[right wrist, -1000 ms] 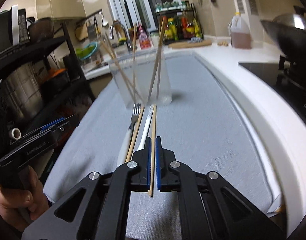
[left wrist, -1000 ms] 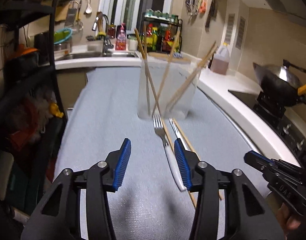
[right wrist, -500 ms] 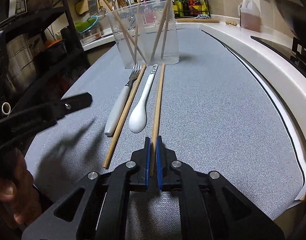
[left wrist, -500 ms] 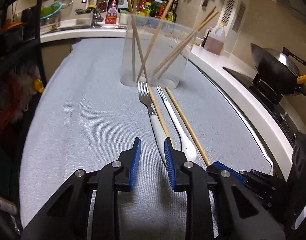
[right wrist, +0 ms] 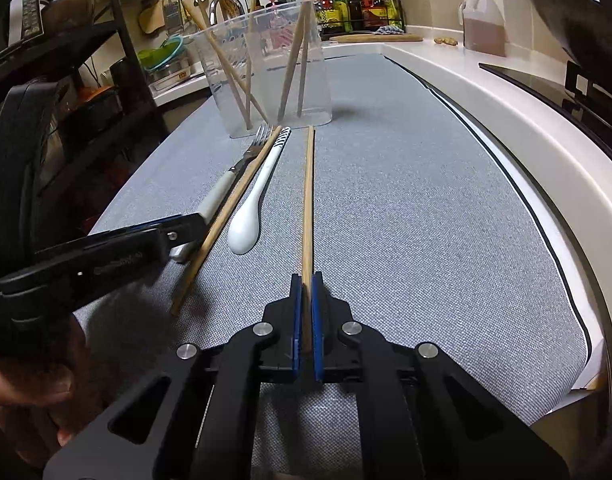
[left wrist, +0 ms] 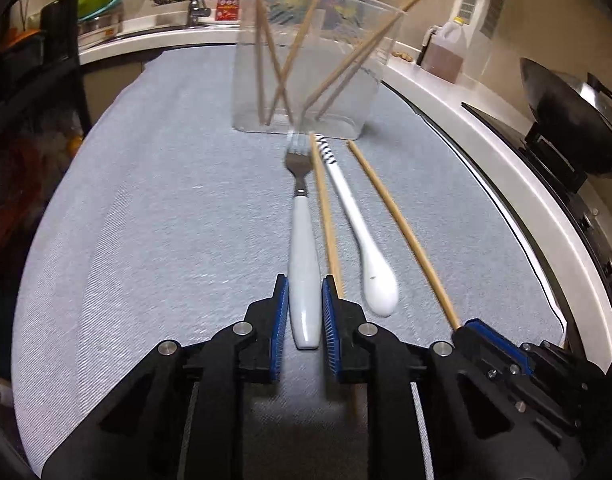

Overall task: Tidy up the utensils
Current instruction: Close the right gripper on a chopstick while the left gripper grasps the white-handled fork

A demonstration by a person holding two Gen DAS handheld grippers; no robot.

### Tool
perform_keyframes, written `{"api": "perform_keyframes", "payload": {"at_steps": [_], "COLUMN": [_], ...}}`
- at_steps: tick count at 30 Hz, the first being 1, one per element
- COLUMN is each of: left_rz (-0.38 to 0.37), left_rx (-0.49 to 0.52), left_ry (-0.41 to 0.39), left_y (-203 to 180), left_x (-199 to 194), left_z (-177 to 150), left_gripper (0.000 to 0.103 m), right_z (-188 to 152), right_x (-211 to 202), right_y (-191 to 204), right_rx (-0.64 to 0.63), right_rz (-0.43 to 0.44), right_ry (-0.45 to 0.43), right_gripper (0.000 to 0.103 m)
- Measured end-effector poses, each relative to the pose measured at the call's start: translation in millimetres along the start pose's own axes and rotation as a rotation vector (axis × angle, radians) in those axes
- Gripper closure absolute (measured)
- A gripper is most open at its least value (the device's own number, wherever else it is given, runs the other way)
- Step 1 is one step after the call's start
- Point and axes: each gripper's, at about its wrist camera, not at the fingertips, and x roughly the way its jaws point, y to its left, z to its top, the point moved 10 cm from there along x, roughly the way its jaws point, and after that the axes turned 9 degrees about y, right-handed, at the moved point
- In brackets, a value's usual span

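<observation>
1. I am putting loose things from the worktop (left wrist: 153,216) into the clear cup (left wrist: 306,80). This step is the picking up.
2. My left tool (left wrist: 301,312) has just been closing, and it is narrow now. The white handle of the fork (left wrist: 303,264) sits between its blue pads (left wrist: 281,320). I cannot tell if the pads squeeze the handle yet.
3. My right tool (right wrist: 306,304) is pinched shut on one end of a chopstick (right wrist: 308,200). That chopstick lies flat on the grey cloth and points at the cup.
4. The fork lies flat too, with its prongs just beside the foot of the cup. Another chopstick (left wrist: 326,216) lies close along the fork, touching or nearly so. A white spoon (left wrist: 366,248) lies between the two chopsticks.
5. The cup stands upright at the far end of the cloth. It already has some chopsticks leaning inside.
6. Next, I think my left tool must squeeze the fork tight and lift it without dragging the chopstick beside it.
7. Then each thing needs tipping up, so it drops end first into the cup.
8. The cup looks light, so a bump may tip it.
</observation>
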Motion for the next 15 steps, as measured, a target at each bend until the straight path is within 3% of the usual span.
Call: {"api": "perform_keyframes", "payload": {"at_steps": [9,15], "left_rz": [0.062,0.127], "left_rx": [-0.010,0.042], "left_ry": [0.002,-0.024], "left_y": [29.5,28.4], "left_x": [-29.3,-30.5], "left_z": [-39.4,-38.0], "left_gripper": [0.085,0.084], "right_z": [-4.8,-1.5], "right_x": [-3.6,-1.2], "right_y": [-1.0,-1.6], "right_rx": [0.028,0.023], "right_rz": [-0.001,0.000], "right_ry": [-0.001,0.007], "right_gripper": [0.097,0.097]}}
